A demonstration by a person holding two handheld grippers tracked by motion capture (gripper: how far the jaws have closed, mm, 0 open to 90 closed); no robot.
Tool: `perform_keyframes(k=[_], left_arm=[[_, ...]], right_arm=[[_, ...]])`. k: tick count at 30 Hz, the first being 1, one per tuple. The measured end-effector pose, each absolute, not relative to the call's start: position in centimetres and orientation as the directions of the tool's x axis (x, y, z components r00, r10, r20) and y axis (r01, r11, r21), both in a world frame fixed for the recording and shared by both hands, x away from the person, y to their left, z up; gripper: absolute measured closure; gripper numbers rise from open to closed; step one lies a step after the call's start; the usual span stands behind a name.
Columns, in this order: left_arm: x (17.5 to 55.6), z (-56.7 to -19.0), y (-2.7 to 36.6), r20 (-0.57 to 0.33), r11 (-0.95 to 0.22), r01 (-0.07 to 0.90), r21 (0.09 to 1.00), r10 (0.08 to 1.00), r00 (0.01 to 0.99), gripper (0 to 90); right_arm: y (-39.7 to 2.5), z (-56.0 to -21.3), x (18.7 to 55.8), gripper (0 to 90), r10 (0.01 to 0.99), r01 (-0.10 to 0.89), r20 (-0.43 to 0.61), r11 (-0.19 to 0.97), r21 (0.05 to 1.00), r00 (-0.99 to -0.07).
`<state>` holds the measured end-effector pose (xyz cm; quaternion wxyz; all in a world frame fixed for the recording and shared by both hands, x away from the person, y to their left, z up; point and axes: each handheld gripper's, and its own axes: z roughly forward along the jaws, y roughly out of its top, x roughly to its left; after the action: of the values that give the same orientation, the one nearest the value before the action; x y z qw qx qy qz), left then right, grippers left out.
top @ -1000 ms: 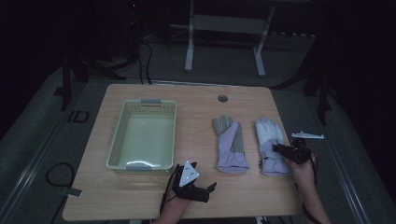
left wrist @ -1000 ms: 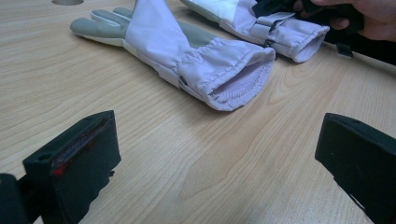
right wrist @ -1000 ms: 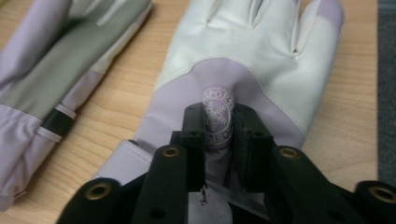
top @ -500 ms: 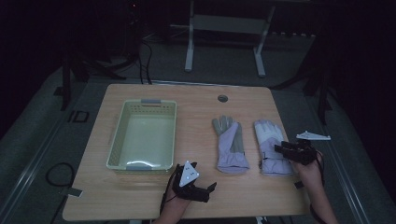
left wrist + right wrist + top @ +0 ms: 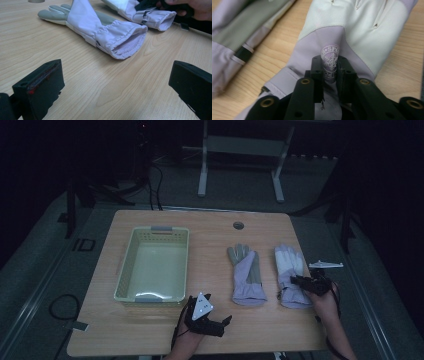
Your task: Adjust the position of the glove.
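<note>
Lilac-and-white fabric glove (image 5: 362, 32) lying flat near the wooden table's (image 5: 210, 235) right edge, right gripper (image 5: 330, 72) pinching a fold of its snowflake-badged back, second lilac-and-grey glove (image 5: 246, 275) just beside it, left gripper (image 5: 206, 312) resting nearer the person with jaws wide apart, pale green plastic basket (image 5: 152, 265) sitting at the left.

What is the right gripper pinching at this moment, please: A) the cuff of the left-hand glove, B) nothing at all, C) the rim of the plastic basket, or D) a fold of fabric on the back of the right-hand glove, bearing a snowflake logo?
D: in the right gripper view, the right gripper has its jaws closed on a raised fold of the right-hand glove carrying the snowflake logo.
</note>
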<state>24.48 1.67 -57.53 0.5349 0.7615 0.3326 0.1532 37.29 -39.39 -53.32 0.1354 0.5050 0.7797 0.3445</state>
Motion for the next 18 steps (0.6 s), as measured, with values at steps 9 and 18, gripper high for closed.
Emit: perform_keyframes(k=[9,18], left_arm=[[24.5,-57.5,1.7,-0.123,-0.206,0.344,0.916,0.671,0.731,0.1],[24.5,-57.5,1.7,-0.122,-0.206,0.342,0.917,0.671,0.731,0.1]], right_arm=[[-40.1,-50.4,36.3,80.3,0.886,0.677,0.151,0.216,0.704,-0.439],[-38.4,-44.6,36.0,81.0,0.88,0.63,0.149,0.195,0.752,-0.451]])
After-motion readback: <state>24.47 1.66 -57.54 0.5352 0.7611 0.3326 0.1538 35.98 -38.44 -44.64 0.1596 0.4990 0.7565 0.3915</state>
